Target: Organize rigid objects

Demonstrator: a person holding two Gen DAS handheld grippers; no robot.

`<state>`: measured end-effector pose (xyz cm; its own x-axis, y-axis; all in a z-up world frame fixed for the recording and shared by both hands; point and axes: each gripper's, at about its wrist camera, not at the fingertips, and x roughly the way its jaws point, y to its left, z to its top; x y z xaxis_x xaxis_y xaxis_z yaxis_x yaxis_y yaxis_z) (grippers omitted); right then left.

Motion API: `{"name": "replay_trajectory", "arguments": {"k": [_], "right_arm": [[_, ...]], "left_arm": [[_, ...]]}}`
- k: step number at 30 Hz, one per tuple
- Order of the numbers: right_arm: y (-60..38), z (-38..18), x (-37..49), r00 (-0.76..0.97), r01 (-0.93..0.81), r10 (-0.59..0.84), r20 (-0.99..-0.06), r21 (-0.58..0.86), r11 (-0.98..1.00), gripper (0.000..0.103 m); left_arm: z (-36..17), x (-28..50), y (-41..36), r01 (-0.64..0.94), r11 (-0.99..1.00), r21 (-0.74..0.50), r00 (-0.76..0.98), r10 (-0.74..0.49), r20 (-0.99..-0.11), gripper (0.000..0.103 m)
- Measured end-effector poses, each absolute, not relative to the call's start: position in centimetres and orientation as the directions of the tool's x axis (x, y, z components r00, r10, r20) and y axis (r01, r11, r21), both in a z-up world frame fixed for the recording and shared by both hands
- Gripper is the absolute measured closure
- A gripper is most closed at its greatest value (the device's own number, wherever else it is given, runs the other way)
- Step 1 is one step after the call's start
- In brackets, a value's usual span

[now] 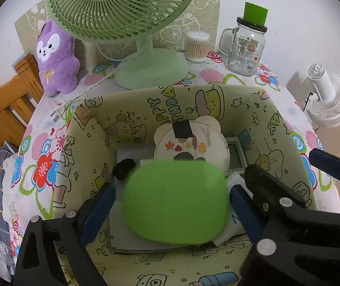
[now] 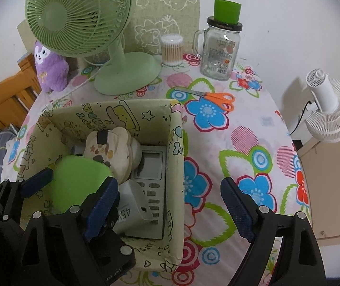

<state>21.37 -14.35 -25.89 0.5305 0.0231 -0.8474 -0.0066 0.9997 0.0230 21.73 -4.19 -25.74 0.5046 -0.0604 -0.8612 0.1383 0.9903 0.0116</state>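
- On the worktop [image 2: 253, 128], under a flowered cloth, a green desk fan [image 2: 79, 23] stands at the back, close behind the fabric storage box [image 2: 177, 166].
- A purple plush toy [image 2: 48, 69] sits left of the fan's base; a wooden chair [image 1: 5, 109] stands off the worktop's left edge.
- Right of the fan are a clear tub of cotton swabs [image 2: 172, 50] and a glass mug jar [image 2: 220, 54] with a green cup [image 2: 227, 10] upside down on its lid.
- Orange-handled scissors [image 2: 215, 99] lie on the cloth to the right of the box, apart from it.
- A white fan [image 2: 329, 109] stands beyond the worktop's right edge.
- Inside the box: a bear-shaped round item [image 1: 191, 143] with leaf pictures leans toward the back wall, a white remote control [image 2: 151, 190] lies along the right wall, a white adapter-like block [image 2: 132, 205] rests on it, and a small black object [image 1: 123, 168] sits at the left.
- The green rounded case [image 1: 174, 202] is in the front half of the box, blurred, above flat white items.
- The left tool [image 1: 172, 211] reaches into the box with jaws wide open either side of the green case; whether the pads touch it I cannot tell.
- The right tool [image 2: 170, 211] is open and empty, straddling the box's right wall: one finger inside, one over the cloth.
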Motion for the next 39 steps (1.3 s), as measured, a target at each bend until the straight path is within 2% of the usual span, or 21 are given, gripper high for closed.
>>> {"name": "replay_trajectory", "arguments": {"k": [18, 39], "right_arm": [[-13.7, -23.0, 18.8, 0.576, 0.019, 0.024, -0.817, 0.043, 0.999, 0.013], [-13.2, -17.0, 10.3, 0.679, 0.071, -0.008, -0.734, 0.054, 0.996, 0.013]], "left_arm": [[-22.2, 19.2, -2.4, 0.148, 0.989, 0.028, 0.529, -0.055, -0.847, 0.000], [-15.5, 11.3, 2.3, 0.122, 0.992, 0.020, 0.643, -0.063, -0.764, 0.000]]}}
